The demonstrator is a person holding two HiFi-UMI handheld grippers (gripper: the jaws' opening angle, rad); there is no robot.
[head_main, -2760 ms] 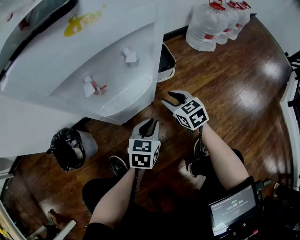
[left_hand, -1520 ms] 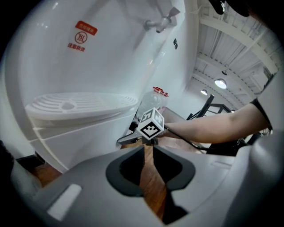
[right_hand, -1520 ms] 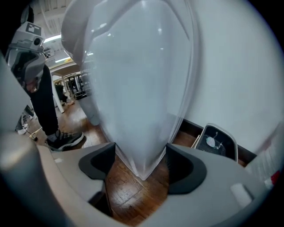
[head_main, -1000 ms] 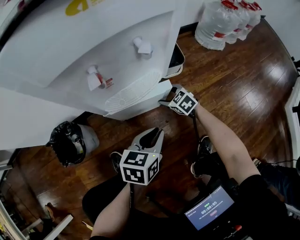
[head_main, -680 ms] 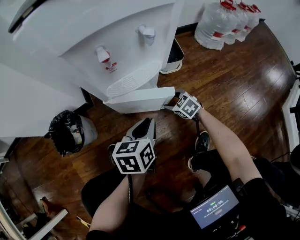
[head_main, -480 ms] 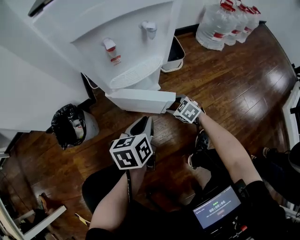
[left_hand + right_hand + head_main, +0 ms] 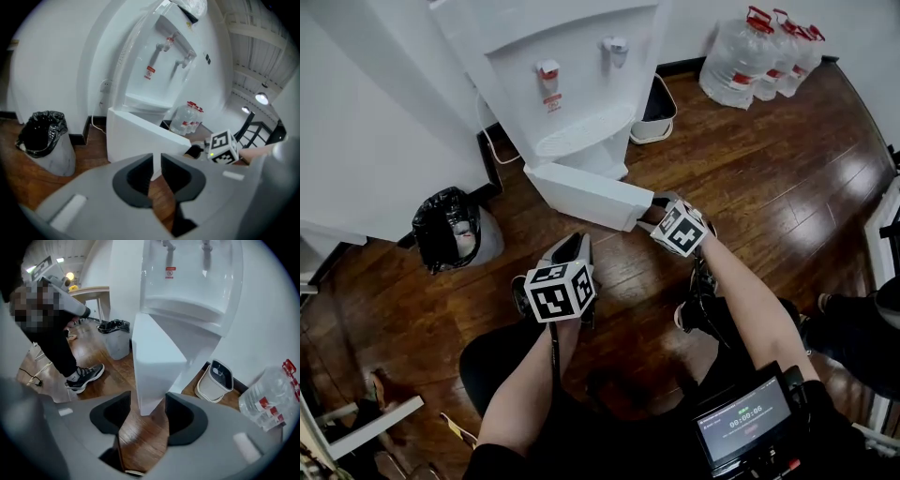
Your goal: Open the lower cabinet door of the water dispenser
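Note:
The white water dispenser (image 7: 572, 56) stands against the wall, with its lower cabinet door (image 7: 581, 192) swung out over the wooden floor. My right gripper (image 7: 652, 208) is at the door's free edge. In the right gripper view that edge (image 7: 154, 362) lies between the jaws of the right gripper (image 7: 147, 411), and the pads press on it. My left gripper (image 7: 572, 242) hangs lower left of the door and is apart from it. In the left gripper view the left gripper (image 7: 157, 161) has only a thin slit between its jaws and holds nothing. The door (image 7: 136, 140) is ahead of it.
A bin lined with a black bag (image 7: 450, 230) stands left of the dispenser, next to a cord along the wall (image 7: 487, 141). A small white bin (image 7: 654, 108) sits at the dispenser's right, and water bottles (image 7: 769, 52) stand at the far right. A person's sneaker (image 7: 84, 376) rests on the floor.
The cabinet door has swung out from the dispenser with my right gripper on its free edge. My left gripper has drifted left and back from the dispenser.

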